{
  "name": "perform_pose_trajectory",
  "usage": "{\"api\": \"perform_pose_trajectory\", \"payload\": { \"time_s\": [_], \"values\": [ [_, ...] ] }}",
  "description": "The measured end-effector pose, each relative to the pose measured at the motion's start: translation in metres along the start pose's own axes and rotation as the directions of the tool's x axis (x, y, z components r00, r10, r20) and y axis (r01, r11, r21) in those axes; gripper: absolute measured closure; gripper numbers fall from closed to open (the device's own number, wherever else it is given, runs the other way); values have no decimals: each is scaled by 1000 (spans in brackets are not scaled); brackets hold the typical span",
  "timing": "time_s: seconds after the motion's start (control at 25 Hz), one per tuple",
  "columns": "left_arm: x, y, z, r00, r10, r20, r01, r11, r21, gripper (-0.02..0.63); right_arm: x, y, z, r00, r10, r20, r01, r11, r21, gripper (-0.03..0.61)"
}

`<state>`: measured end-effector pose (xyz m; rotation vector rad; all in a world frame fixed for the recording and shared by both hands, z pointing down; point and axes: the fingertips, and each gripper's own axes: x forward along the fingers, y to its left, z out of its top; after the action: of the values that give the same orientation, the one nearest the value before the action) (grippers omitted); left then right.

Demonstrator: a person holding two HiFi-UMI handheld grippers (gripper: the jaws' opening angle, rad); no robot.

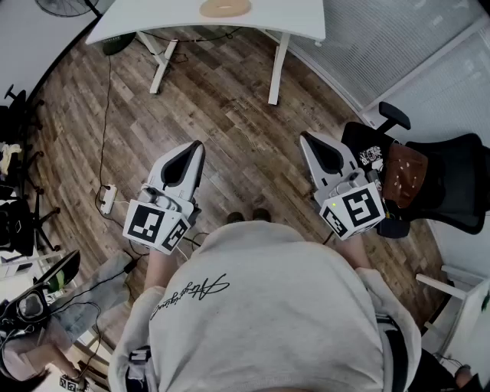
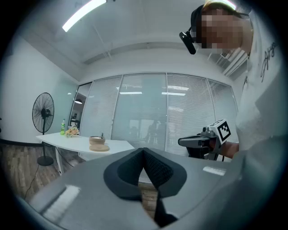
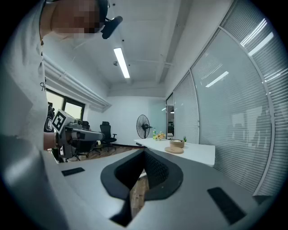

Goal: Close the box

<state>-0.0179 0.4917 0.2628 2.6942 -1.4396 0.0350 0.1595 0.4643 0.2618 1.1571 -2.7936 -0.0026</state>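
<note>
A round wooden box (image 1: 225,8) lies on the white table (image 1: 153,15) at the far end of the room, well ahead of both grippers. In the left gripper view it shows as a small wooden bowl (image 2: 97,140) standing on a flat round wooden disc (image 2: 99,148). The right gripper view shows the same bowl (image 3: 177,143) and disc (image 3: 173,150). My left gripper (image 1: 197,145) and right gripper (image 1: 305,138) are held level in front of my body, over the wooden floor. Both have their jaws shut with nothing between them.
A black office chair (image 1: 429,180) stands close on my right. A power strip (image 1: 108,199) with cables lies on the floor to my left. A standing fan (image 2: 43,113) is by the table's end, and a glass wall with blinds (image 2: 180,117) runs behind the table.
</note>
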Motion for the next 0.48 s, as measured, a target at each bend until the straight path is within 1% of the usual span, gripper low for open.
{"api": "perform_pose_trajectory", "payload": {
  "time_s": [0.24, 0.48],
  "values": [
    [-1, -13, -5, 999, -4, -39, 4, 1000, 17, 615, -8, -1, -5, 1000, 2, -17, -2, 1000, 14, 578],
    [-8, -7, -16, 997, 29, -73, -29, 1000, -1, 615, -5, 4, -15, 998, 5, -55, -3, 1000, 31, 578]
  ]
}}
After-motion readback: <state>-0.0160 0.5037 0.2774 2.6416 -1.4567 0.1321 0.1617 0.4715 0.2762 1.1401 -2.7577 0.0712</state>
